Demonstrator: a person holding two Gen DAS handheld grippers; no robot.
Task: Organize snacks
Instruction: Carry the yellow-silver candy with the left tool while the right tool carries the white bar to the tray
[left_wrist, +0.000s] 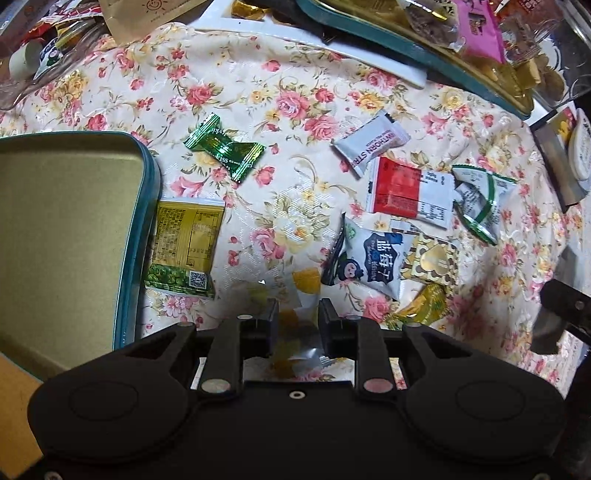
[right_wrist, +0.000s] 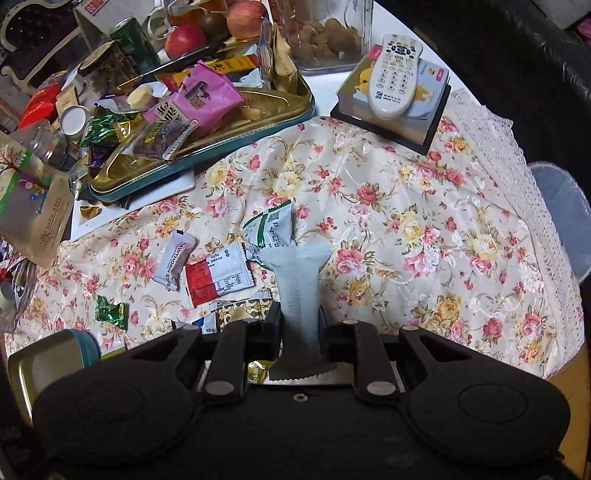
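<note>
My left gripper (left_wrist: 298, 314) points down over the floral cloth, its jaws closed on a clear packet with yellow candy (left_wrist: 295, 332). Loose snacks lie ahead of it: a green foil candy (left_wrist: 221, 147), a yellow-green pea packet (left_wrist: 184, 243), a white hawthorn packet (left_wrist: 369, 144), a red-and-white sachet (left_wrist: 410, 192) and a blue blueberry packet (left_wrist: 373, 258). An empty teal-rimmed tin (left_wrist: 147, 221) sits at the left. My right gripper (right_wrist: 298, 314) is shut on a pale blue-white packet (right_wrist: 299, 280), held above the cloth.
A second teal tin (right_wrist: 221, 147) heaped with snacks stands at the back left. A remote control (right_wrist: 393, 70) rests on a box at the back right. Jars, apples and bags crowd the far edge. The cloth's lace edge (right_wrist: 535, 229) runs down the right side.
</note>
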